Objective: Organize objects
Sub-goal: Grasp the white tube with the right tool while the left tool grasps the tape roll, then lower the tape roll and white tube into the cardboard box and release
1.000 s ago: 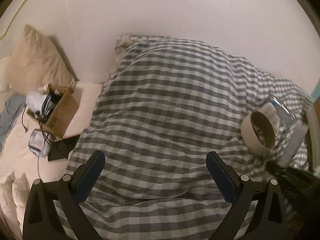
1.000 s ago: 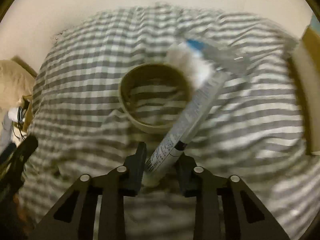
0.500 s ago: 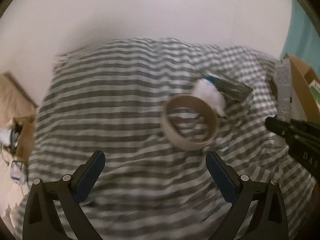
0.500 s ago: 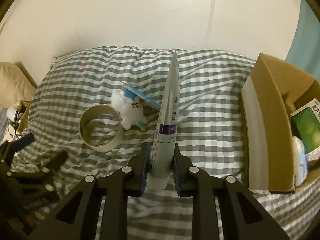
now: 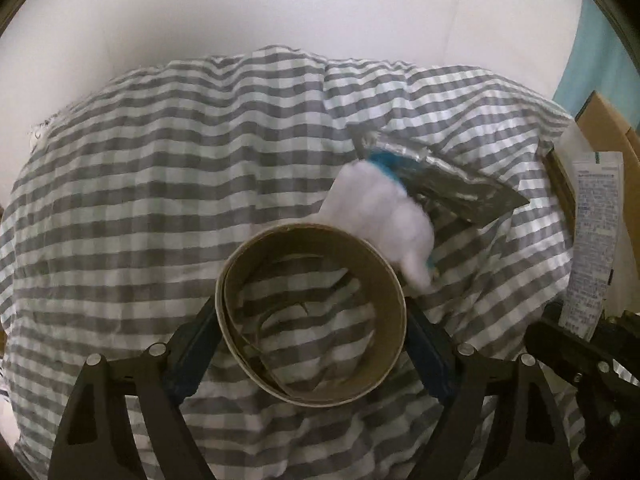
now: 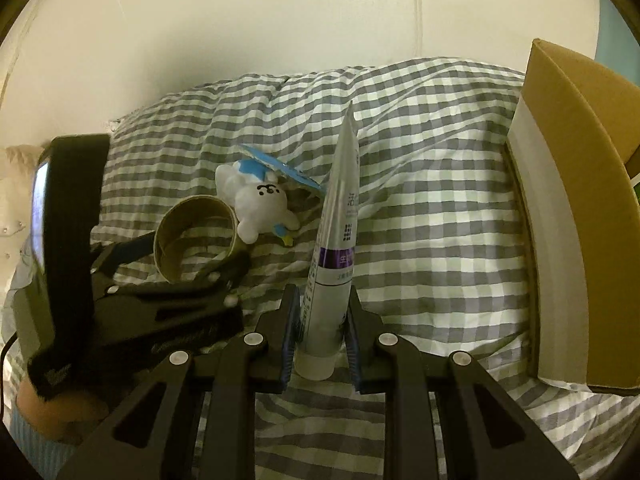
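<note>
A brown cardboard tape ring (image 5: 312, 320) lies on the grey checked duvet (image 5: 160, 184). My left gripper (image 5: 312, 328) straddles the ring, one finger on each side, jaws wide; contact is unclear. The ring also shows in the right wrist view (image 6: 196, 236), with my left gripper (image 6: 188, 256) around it. A white plush toy (image 5: 384, 216) with a blue hat lies just past the ring, against a silver foil packet (image 5: 444, 176). My right gripper (image 6: 322, 312) is shut on a grey-and-purple tube (image 6: 336, 248), held upright above the duvet.
An open cardboard box (image 6: 576, 216) stands on the bed at the right, with items inside. The white wall (image 6: 280, 20) runs behind the bed. The tube (image 5: 592, 240) and right gripper show at the right edge of the left wrist view.
My left gripper has swung right and moved in over the tape ring, which now sits between its fingers. My right gripper lifted the tube upright and drew back toward the box.
</note>
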`<action>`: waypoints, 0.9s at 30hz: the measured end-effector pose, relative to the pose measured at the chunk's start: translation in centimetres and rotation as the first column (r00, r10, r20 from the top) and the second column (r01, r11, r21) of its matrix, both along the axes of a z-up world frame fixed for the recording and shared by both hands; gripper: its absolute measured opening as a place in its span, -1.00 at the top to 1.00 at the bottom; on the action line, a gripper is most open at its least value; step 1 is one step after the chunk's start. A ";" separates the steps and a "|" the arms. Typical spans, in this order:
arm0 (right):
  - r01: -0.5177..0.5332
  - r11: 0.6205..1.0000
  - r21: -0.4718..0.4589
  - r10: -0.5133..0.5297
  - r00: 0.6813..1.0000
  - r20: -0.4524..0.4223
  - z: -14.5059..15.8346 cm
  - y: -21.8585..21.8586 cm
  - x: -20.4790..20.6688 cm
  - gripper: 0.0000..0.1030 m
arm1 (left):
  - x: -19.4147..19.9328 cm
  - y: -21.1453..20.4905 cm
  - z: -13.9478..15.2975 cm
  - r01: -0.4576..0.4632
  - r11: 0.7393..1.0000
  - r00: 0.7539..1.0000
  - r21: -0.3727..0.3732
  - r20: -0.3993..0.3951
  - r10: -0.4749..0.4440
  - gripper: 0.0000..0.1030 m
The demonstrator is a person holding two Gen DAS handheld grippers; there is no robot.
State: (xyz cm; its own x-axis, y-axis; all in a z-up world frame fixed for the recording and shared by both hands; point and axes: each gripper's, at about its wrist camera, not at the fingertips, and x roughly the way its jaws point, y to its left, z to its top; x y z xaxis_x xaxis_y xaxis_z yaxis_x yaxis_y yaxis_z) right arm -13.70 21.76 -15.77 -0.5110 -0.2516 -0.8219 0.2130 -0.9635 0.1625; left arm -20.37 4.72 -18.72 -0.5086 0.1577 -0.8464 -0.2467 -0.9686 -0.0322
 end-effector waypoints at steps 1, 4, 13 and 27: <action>-0.003 1.000 -0.009 0.003 1.000 0.000 0.1 0.1 0.1 0.60 | 0.2 -0.1 0.1 -0.003 1.000 1.000 0.005 0.000 0.003 -0.68; -0.019 1.000 -0.016 0.019 1.000 -0.001 0.7 0.0 0.5 0.60 | 1.8 -0.7 1.3 -0.012 1.000 1.000 0.003 0.002 0.012 -0.67; -0.138 0.985 0.101 0.153 0.976 -0.155 10.5 0.0 5.2 0.60 | 8.6 -2.4 11.5 -0.070 0.996 0.992 0.052 -0.105 0.075 -0.67; -0.055 0.976 0.210 0.135 0.911 -0.390 29.1 13.0 11.2 0.59 | 14.4 7.3 27.2 0.057 0.978 0.950 0.199 -0.313 0.008 -0.67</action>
State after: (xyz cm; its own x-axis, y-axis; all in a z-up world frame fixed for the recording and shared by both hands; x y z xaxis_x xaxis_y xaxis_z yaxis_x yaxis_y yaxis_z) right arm -2.52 34.77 13.30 -0.7878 -0.1751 -0.5905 0.3132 -0.9394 -0.1394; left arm -5.97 11.99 8.51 -0.7347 0.3253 -0.5953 -0.2996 -0.9429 -0.1456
